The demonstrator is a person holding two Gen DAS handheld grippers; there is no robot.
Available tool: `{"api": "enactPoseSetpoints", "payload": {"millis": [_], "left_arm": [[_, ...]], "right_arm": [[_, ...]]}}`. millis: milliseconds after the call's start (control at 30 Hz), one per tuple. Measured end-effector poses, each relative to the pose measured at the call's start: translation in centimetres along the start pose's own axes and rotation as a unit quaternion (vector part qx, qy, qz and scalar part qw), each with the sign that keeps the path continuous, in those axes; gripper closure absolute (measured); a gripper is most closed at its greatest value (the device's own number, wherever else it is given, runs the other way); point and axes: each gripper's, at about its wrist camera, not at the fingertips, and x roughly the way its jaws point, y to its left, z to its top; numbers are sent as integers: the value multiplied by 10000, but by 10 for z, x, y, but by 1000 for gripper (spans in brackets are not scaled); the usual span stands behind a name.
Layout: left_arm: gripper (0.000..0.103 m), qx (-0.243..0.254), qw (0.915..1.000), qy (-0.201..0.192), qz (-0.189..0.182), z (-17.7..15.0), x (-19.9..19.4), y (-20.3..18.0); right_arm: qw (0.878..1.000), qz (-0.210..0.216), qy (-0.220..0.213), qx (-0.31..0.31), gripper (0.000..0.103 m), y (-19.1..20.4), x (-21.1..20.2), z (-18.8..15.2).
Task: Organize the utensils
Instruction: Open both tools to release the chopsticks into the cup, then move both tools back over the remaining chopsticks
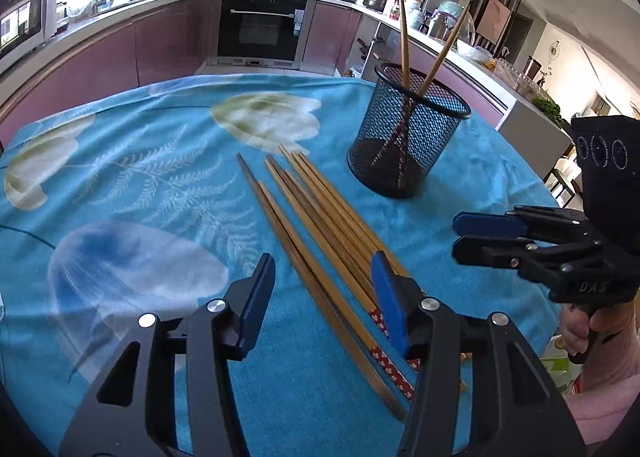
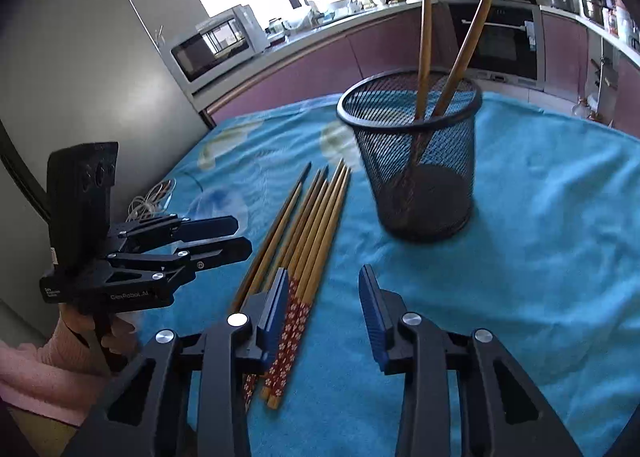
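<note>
Several wooden chopsticks with red flowered handles lie in a bundle on the blue cloth, also in the right wrist view. A black mesh cup stands upright behind them with two chopsticks leaning inside; it also shows in the right wrist view. My left gripper is open and empty just above the bundle's handle end. My right gripper is open and empty, right of the bundle, in front of the cup. Each gripper appears in the other's view, the right one and the left one.
The table carries a blue flowered cloth. A white cable lies at the table's left edge. Kitchen counters, an oven and a microwave stand beyond the table. A grey fridge wall is at the left.
</note>
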Motion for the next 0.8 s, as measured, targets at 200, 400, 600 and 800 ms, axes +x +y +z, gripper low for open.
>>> {"api": "enactPoseSetpoints", "payload": {"millis": [200,400,600,800], "left_arm": [[55,28,9993,235,-272,-12,7,-6],[63,78,9977,426,-512,-17,15,-9],[68,164,9974,498,-498,-21,14,-9],[68,72,9982,446,-389,-17,15,-1]], "right_arm": [[9987,281,436,17,71,10,15,-21],[9970,585,511,43,70,22,14,-31],[9965,637,540,-61,71,29,16,-34],[9995,102,259,131,71,17,19,-21]]}}
